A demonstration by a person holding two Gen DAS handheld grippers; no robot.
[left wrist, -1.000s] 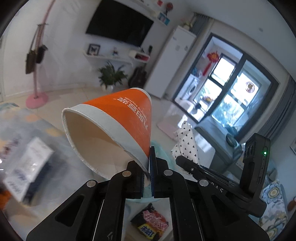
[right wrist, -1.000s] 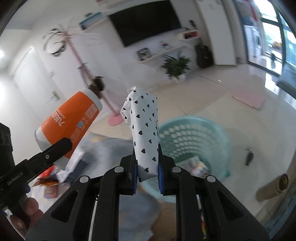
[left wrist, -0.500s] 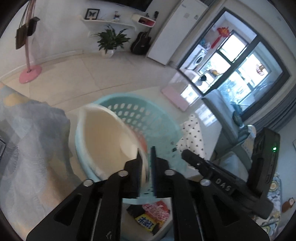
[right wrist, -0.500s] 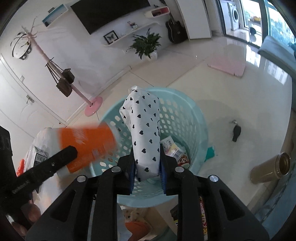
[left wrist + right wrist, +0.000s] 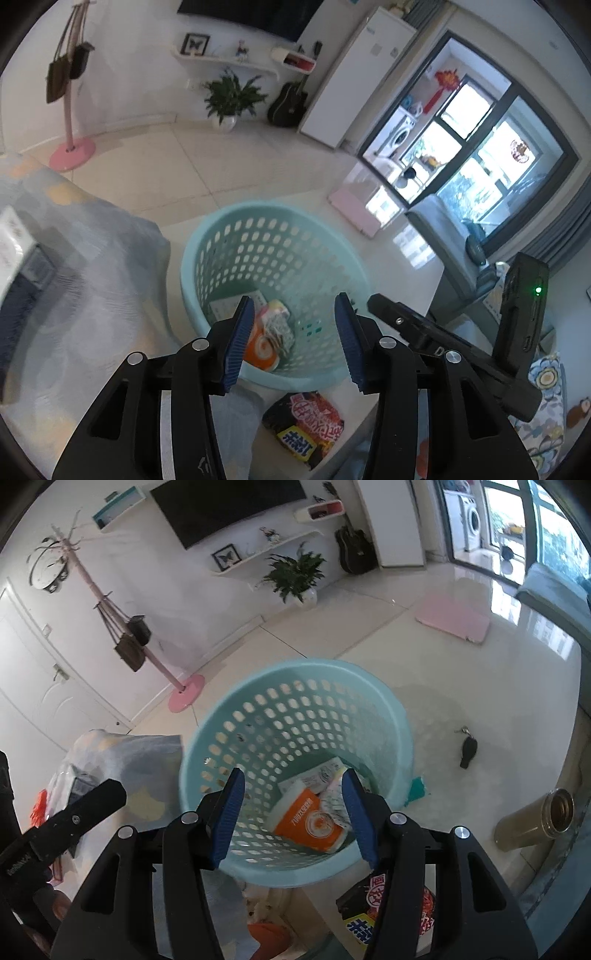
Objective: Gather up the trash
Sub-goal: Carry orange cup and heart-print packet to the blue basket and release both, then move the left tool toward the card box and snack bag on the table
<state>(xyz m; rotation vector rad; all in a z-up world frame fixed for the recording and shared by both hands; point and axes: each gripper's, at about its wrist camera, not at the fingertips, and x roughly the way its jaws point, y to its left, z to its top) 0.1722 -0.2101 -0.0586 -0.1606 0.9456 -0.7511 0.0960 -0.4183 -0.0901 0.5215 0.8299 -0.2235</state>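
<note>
A: How far along is the trash run?

B: Partly done, by my reading. The teal laundry-style basket (image 5: 295,672) already holds an orange paper cup (image 5: 308,825) lying on its side, with some white printed wrappers (image 5: 328,775) beside it at the bottom.

A: And the grippers?

B: Both hang above the basket. The left gripper (image 5: 293,334) has its jaws spread wide with nothing between them; the right gripper (image 5: 293,812) is the same, parted and holding nothing.

A: Anything left to pick up?

B: Yes. A red and black snack packet (image 5: 304,424) lies outside the basket, just beside its near rim, and it shows in the right wrist view too. Something orange (image 5: 267,936) sits low at the frame edge, too cropped to identify. I'd take the snack packet as the next piece to collect.
</note>
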